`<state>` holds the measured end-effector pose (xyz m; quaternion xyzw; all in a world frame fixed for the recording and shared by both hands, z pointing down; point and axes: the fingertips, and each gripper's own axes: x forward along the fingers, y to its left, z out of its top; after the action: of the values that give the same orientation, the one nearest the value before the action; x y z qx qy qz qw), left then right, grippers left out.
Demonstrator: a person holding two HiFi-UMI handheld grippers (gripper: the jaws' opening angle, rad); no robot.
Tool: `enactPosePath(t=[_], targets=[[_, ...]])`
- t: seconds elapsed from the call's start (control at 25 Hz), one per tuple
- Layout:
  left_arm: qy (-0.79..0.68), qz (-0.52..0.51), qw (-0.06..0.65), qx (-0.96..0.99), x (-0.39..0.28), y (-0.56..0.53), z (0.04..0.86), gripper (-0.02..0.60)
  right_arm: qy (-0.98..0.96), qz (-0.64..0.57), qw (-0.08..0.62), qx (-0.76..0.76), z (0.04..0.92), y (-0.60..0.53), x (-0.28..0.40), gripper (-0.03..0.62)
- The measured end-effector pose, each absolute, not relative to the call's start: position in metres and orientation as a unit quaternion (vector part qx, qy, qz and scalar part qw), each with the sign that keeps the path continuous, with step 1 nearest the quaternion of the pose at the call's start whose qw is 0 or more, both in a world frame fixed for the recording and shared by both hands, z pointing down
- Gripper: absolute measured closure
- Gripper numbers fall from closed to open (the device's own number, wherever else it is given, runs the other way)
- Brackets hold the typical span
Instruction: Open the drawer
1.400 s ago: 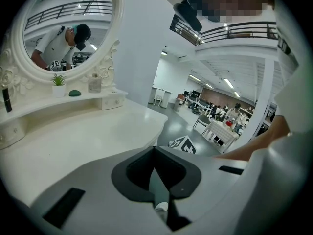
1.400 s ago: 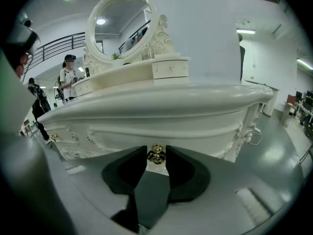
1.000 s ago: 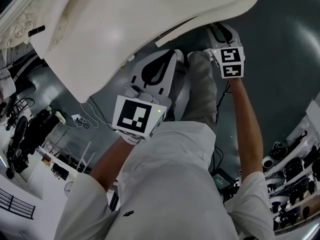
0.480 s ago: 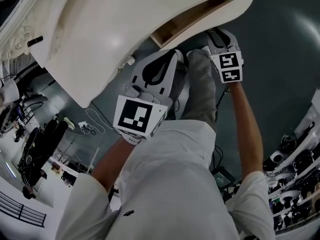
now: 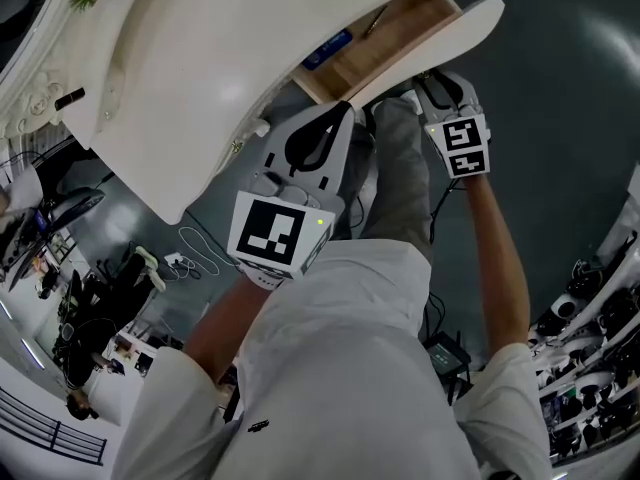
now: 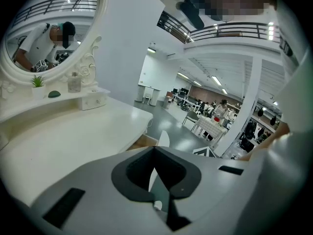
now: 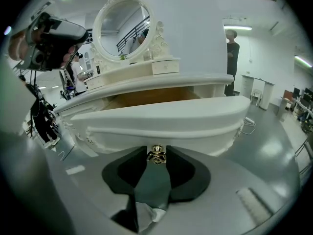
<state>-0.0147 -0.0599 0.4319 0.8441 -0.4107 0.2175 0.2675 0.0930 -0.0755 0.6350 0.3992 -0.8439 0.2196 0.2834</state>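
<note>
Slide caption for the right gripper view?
Right gripper clamped on the gold knob of the part-open white drawer.

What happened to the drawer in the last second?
The drawer slid out toward the person, from a thin slit to wide enough to show its wooden inside. The right gripper drew back with it, jaws clamped on the gold knob throughout. The left gripper stayed idle beside it, jaws together, and the table kept its place.
</note>
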Motion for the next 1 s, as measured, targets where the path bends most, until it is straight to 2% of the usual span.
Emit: enactPosePath(t=[1.0], targets=[[-0.419, 0.206, 0.290, 0.835, -0.035, -0.057, 0.435, 0.572, -0.822, 0.243, 0.316, 0.407, 0.641, -0.034, 0.130, 0.457]])
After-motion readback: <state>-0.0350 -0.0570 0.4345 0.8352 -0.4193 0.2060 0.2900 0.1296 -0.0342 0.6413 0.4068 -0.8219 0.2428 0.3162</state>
